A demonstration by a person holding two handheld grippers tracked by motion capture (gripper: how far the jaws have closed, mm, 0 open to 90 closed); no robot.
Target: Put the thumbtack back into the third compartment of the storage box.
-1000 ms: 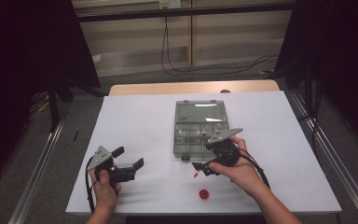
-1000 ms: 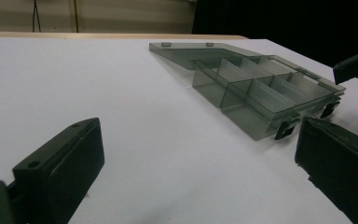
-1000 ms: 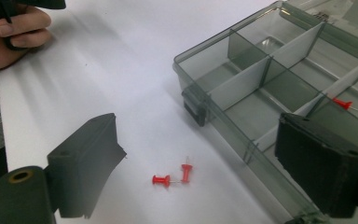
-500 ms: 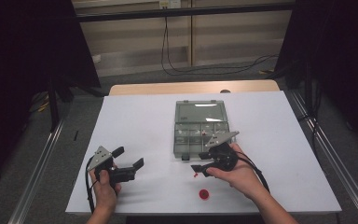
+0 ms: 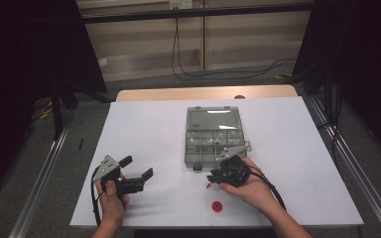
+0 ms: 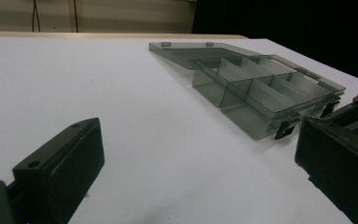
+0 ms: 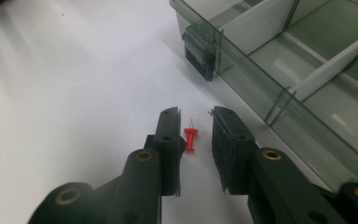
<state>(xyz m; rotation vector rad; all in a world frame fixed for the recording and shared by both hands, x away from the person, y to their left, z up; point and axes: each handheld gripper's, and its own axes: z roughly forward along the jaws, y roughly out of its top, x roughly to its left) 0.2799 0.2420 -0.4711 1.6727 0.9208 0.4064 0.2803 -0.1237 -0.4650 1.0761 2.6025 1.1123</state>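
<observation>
A white table (image 5: 144,129) is shown from the high view, with a grey see-through compartment box (image 5: 212,141) lying open near its middle, the lid folded back flat on the far side. In the left gripper view the same box (image 6: 261,91) is seen at a slant, its dividers standing upright.

The right gripper (image 5: 213,179) is held low over the table just in front of the near edge of the box, in the person's right hand (image 5: 250,187). In the right gripper view a small red pushpin (image 7: 190,137) lies on the table between the two black jaws of the right gripper (image 7: 196,140), its pin pointing away from the camera. The jaws have just been closing around it; a narrow gap is seen on each side of the pushpin, so the pads are not yet pressed on it and the gripper is still released. The box latch (image 7: 199,53) is seen just beyond the jaws. In the high view the pushpin (image 5: 208,186) appears as a red speck just beside the gripper's tip.

A second red piece, a round disc (image 5: 217,206), lies on the table nearer the person, apart from both grippers.

The left gripper (image 5: 138,169) is held in the left hand (image 5: 111,198) well to the left of the box, its jaws spread wide with nothing between them.
</observation>
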